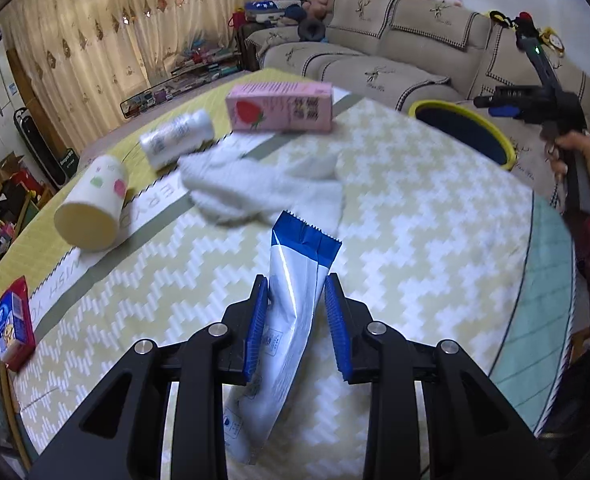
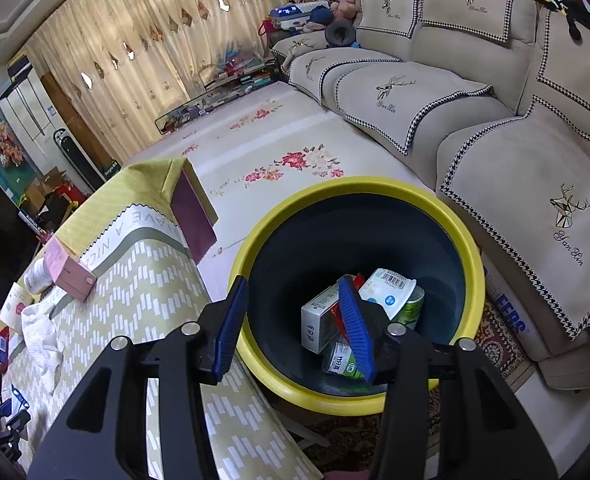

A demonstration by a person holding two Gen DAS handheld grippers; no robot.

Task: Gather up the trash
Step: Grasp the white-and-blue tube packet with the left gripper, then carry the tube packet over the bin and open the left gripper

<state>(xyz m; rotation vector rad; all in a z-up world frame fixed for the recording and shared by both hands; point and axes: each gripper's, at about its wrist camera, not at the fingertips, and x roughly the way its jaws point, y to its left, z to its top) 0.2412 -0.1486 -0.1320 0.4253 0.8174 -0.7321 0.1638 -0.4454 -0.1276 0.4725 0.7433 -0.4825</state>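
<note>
Left fingers (image 1: 257, 320) pinched a wrapper (image 1: 291, 280) over the table (image 1: 415, 240); only the right view showed 2 parted, empty fingers (image 2: 231, 328) above the bin (image 2: 471, 248).

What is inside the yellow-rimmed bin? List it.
In the bin: a white box, a white cup and green packaging. The right gripper's fingers cover whatever lies beneath.
</note>
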